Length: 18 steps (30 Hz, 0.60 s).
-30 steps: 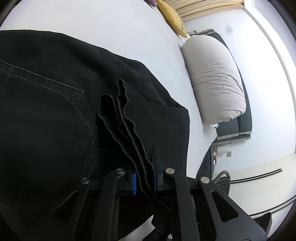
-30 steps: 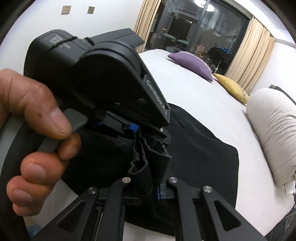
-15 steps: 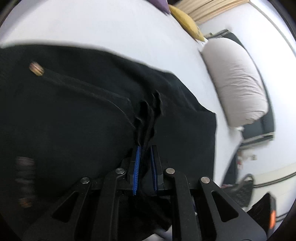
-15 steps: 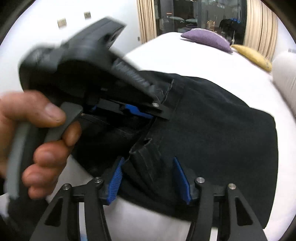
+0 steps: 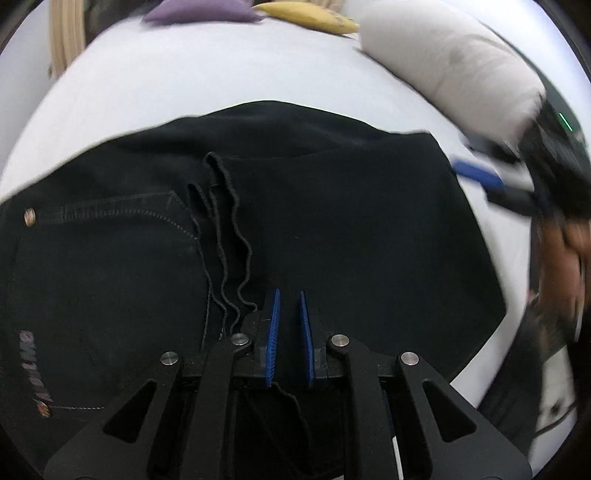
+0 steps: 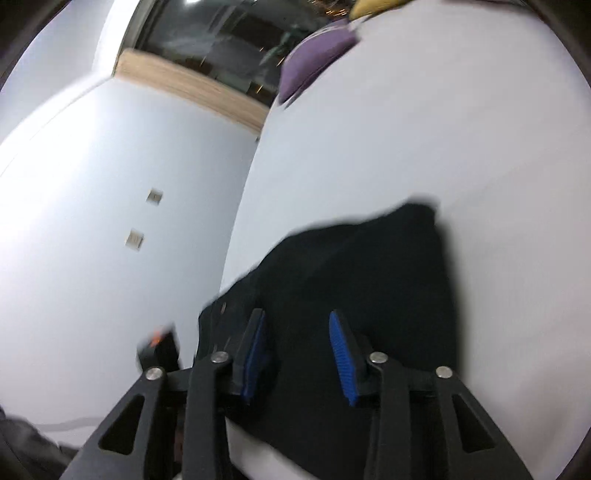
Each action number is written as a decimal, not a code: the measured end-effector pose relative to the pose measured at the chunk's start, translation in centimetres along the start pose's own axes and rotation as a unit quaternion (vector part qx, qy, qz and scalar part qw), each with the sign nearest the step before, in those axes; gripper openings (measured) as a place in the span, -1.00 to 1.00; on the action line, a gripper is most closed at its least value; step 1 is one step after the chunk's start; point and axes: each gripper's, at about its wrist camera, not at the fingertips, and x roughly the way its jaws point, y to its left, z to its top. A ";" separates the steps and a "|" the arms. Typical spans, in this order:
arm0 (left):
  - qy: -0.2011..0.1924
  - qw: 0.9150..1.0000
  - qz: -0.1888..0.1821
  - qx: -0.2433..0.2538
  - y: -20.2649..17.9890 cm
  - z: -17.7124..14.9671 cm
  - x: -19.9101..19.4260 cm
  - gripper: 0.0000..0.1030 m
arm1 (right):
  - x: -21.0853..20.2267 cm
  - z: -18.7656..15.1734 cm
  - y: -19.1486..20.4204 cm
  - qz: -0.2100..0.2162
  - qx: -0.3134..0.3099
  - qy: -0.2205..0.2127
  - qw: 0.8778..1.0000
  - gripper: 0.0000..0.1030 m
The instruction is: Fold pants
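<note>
The black pants lie folded on the white bed, with the hem edges stacked on top and a pocket rivet at the left. My left gripper hovers just above the fabric with its blue pads a small gap apart and nothing between them. My right gripper is open and empty above the near edge of the pants. It also shows blurred at the right edge of the left wrist view.
A white rolled duvet lies at the far right of the bed. A purple cushion and a yellow cushion sit at the far end. A white wall with two switch plates stands left of the bed.
Both grippers have let go of the pant hems and pulled back. The right gripper opened first and swung away to the right; the left one opened slightly after.
</note>
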 end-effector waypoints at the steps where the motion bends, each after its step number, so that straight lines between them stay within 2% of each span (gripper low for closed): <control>1: 0.002 1.000 0.008 0.009 -0.4 0.0 0.0 -0.79 | 0.4 0.9 -0.9 0.000 0.009 0.002 1.000 -0.25; 3: 0.006 1.000 0.010 0.008 -0.7 0.2 0.2 -0.79 | 1.5 2.3 -2.5 0.008 0.023 0.013 1.000 -0.28; 6: 0.007 1.000 0.005 0.007 -0.9 0.1 0.4 -0.79 | 3.3 2.6 -4.8 -0.016 0.047 0.031 0.998 -0.69; 7: 0.007 1.000 0.006 0.007 -1.1 0.2 0.3 -0.79 | 3.3 2.2 -5.5 -0.011 0.058 0.037 0.998 -0.73; 9: 0.008 1.000 0.008 0.008 -1.4 0.2 0.4 -0.79 | 2.7 0.9 -5.4 0.000 0.052 0.044 0.998 -0.73; 10: 0.007 1.000 0.008 0.008 -0.6 0.1 0.0 -0.79 | 2.8 -1.0 -4.9 0.001 0.045 0.053 0.998 -0.73; 14: 0.007 1.000 0.006 0.004 -1.3 0.3 0.3 -0.79 | 1.4 -6.2 -3.9 -0.001 0.031 0.087 0.996 -0.69; 16: 0.007 1.000 0.005 0.003 -0.6 0.1 0.0 -0.79 | 0.4 -8.5 -3.6 -0.007 0.028 0.099 0.995 -0.58; 18: 0.007 1.000 0.005 0.002 -0.8 0.2 0.1 -0.79 | -0.6 -10.2 -3.4 -0.012 0.025 0.100 0.995 -0.56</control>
